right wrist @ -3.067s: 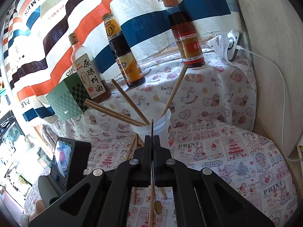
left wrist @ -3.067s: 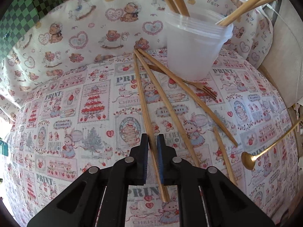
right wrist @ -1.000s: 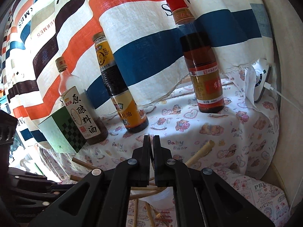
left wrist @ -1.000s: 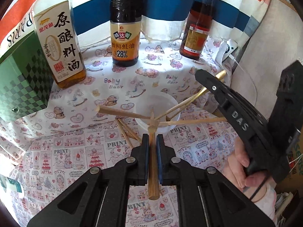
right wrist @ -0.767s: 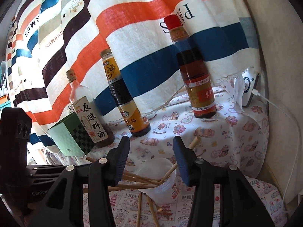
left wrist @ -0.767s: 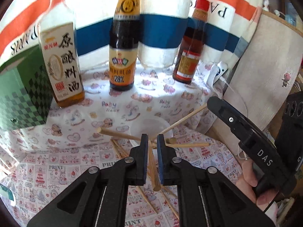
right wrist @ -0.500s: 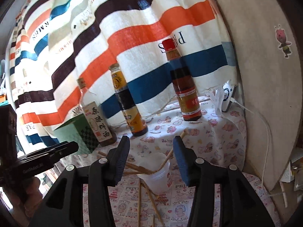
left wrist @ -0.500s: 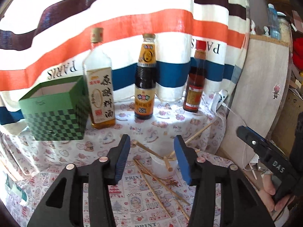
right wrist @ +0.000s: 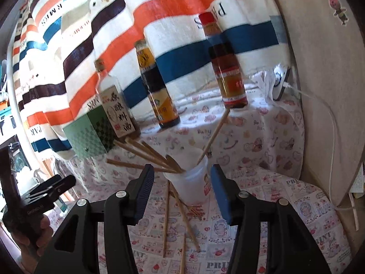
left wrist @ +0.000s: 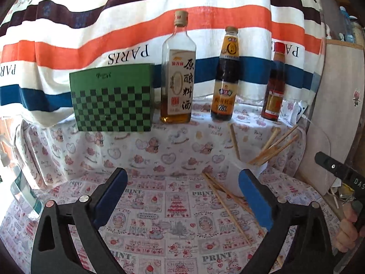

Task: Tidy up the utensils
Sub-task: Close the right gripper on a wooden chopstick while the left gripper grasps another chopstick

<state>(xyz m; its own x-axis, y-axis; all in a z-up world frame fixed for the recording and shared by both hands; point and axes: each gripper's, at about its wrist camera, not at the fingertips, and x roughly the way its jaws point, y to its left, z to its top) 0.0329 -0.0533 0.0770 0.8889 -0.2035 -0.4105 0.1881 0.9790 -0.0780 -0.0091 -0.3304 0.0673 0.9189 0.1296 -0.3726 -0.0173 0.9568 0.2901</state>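
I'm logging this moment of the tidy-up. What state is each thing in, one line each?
left gripper: jaws opening, nothing between them
right gripper: jaws opening, nothing gripped
plastic cup: upright, several chopsticks leaning in it
loose chopsticks: lying flat on the tablecloth beside the cup
three bottles: upright, capped
green checkered box: upright by the striped cloth

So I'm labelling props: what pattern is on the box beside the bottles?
The box has a green-and-black checkerboard front under a plain green band, clearest in the left wrist view.
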